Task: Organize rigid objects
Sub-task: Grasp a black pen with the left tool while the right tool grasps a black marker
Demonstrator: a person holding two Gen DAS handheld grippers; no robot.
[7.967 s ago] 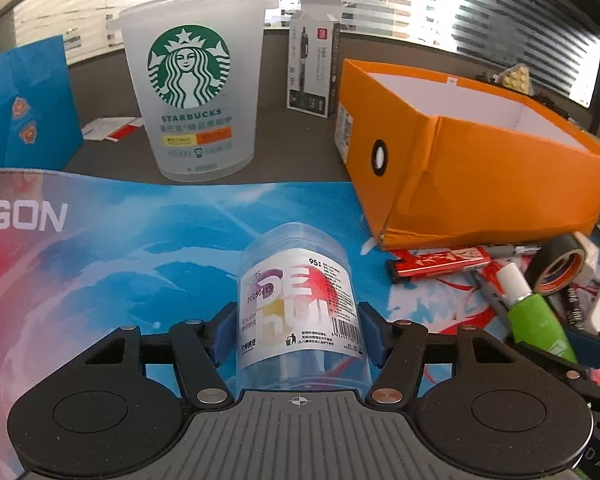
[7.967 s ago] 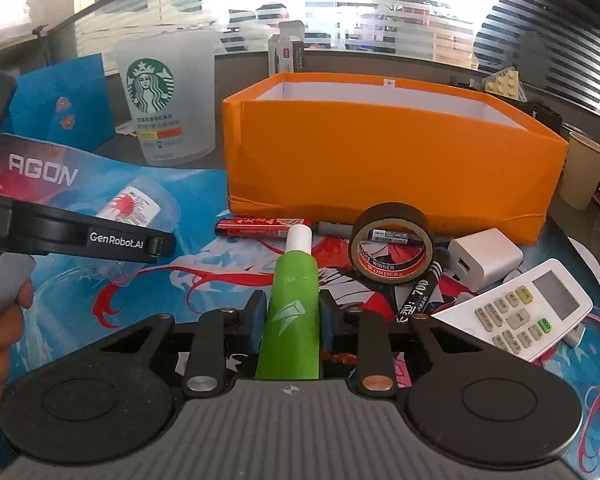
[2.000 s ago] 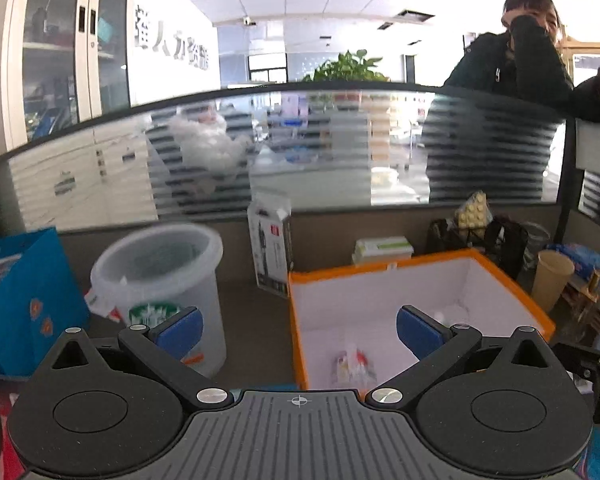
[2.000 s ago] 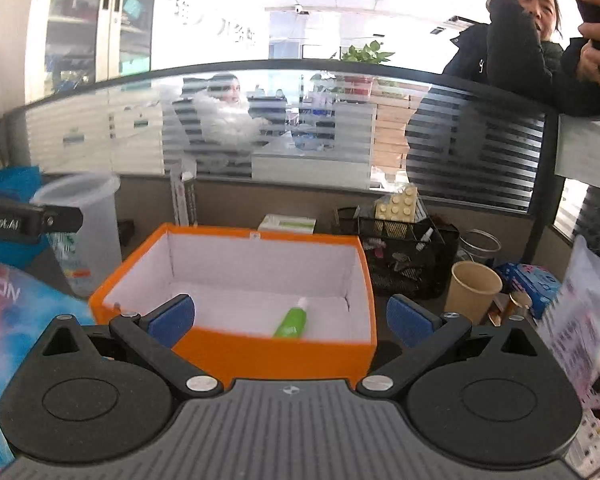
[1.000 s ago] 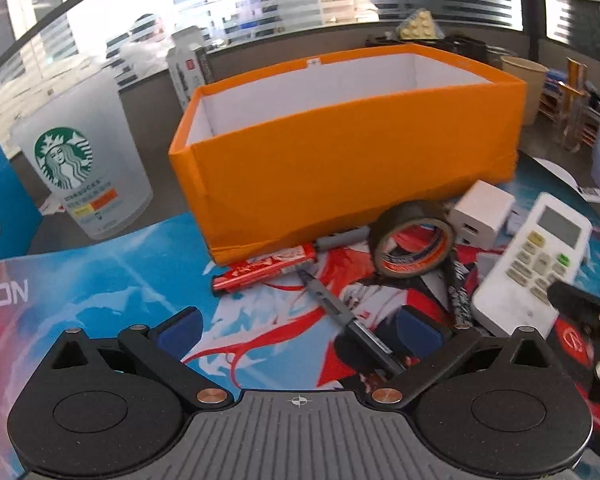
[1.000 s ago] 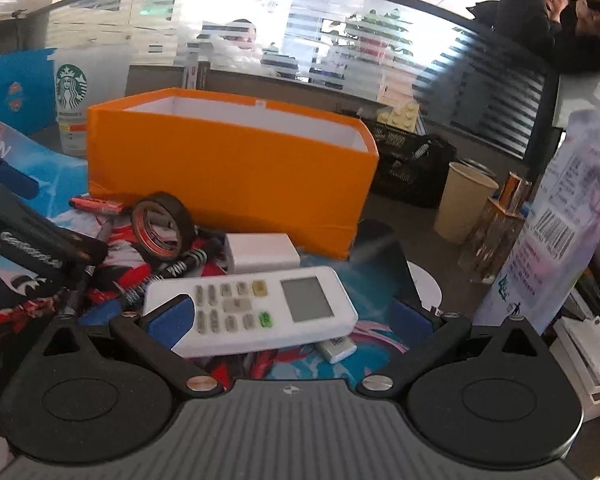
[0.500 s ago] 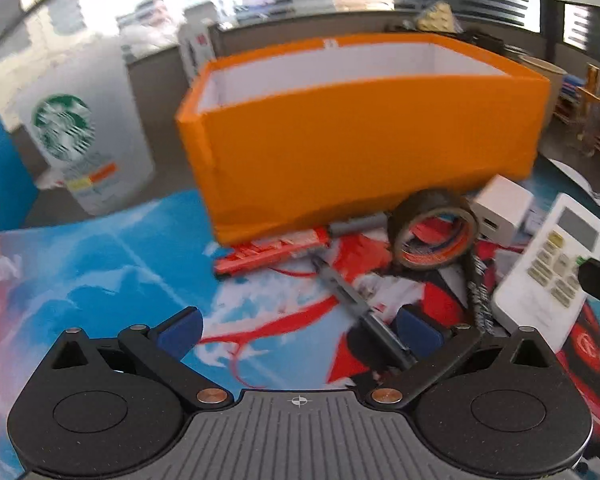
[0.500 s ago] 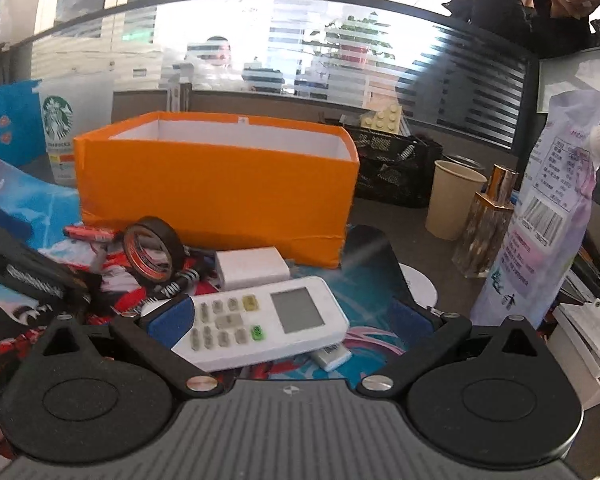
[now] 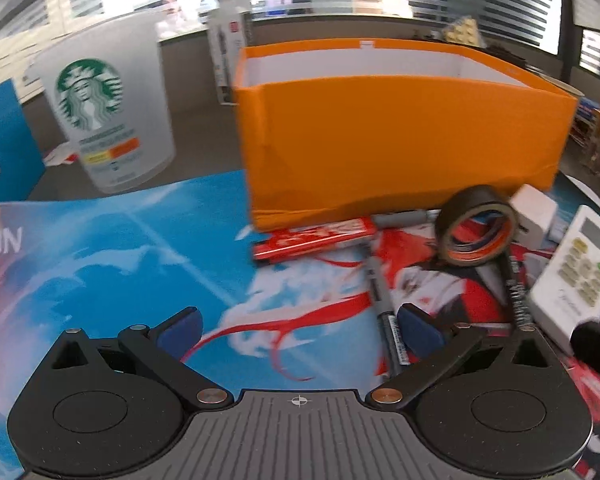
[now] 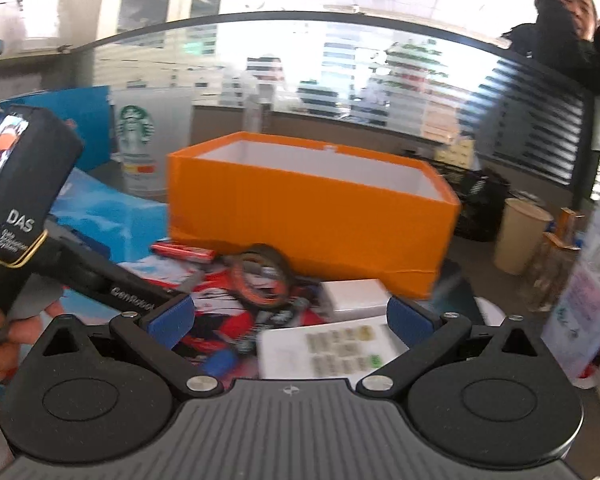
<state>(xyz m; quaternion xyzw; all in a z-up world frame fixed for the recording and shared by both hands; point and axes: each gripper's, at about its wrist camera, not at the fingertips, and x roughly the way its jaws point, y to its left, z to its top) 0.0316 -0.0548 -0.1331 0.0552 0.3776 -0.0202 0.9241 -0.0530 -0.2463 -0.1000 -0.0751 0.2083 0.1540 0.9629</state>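
An orange box [image 9: 400,136] stands at the back of the printed mat; it also shows in the right wrist view [image 10: 308,216]. In front of it lie a red flat pack [image 9: 312,238], a grey pen [image 9: 384,304], a black tape roll [image 9: 476,230], a black marker [image 9: 514,288], a white charger [image 9: 534,210] and a white remote [image 9: 576,268]. My left gripper [image 9: 298,326] is open and empty, low over the mat, its right pad beside the pen. My right gripper [image 10: 290,314] is open and empty, above the remote [image 10: 324,346] and tape roll [image 10: 260,276].
A frosted Starbucks cup [image 9: 108,120] stands left of the box, a blue bag [image 9: 4,140] at far left. A paper cup [image 10: 520,236], a glass bottle [image 10: 552,268] and a plastic pouch [image 10: 588,280] stand to the right. The left gripper's body [image 10: 32,216] fills the left of the right wrist view.
My left gripper has shifted closer to the mat, toward the pen. My right gripper has tilted up and moved over the remote. Both stay open and empty.
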